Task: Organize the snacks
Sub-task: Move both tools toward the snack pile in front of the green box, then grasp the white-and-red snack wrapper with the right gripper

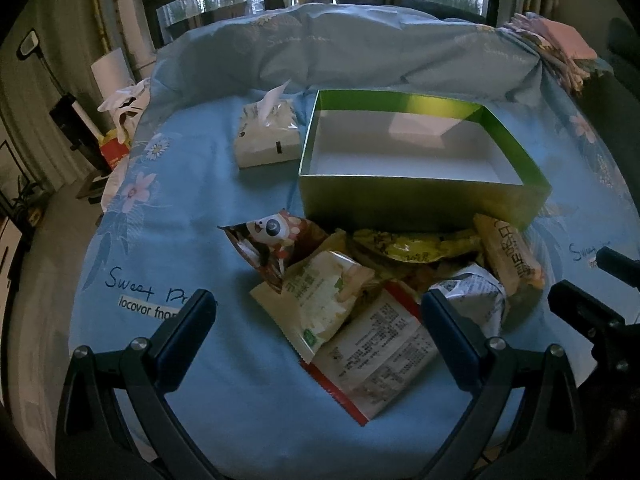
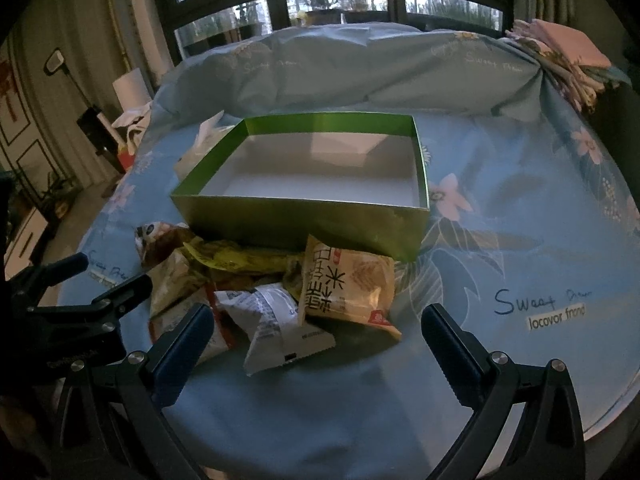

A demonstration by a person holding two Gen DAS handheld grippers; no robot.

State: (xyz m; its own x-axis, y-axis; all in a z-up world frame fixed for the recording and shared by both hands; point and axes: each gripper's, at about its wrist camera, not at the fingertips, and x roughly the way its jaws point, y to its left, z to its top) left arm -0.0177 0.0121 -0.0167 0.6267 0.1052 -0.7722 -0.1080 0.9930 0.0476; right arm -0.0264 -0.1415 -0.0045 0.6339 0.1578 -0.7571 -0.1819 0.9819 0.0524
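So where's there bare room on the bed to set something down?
Inside the green box, nothing. Bare sheet right of the box and snack pile, toward the "Sweet" print. Crowded along the box's near wall; tissue pack fills its left.

Heaped snack packets [image 1: 372, 300] touching empty green box [image 1: 416, 200].

Both grippers hover side by side — left gripper [image 1: 316, 312] and right gripper [image 2: 318, 320] spread wide, gripping nothing.
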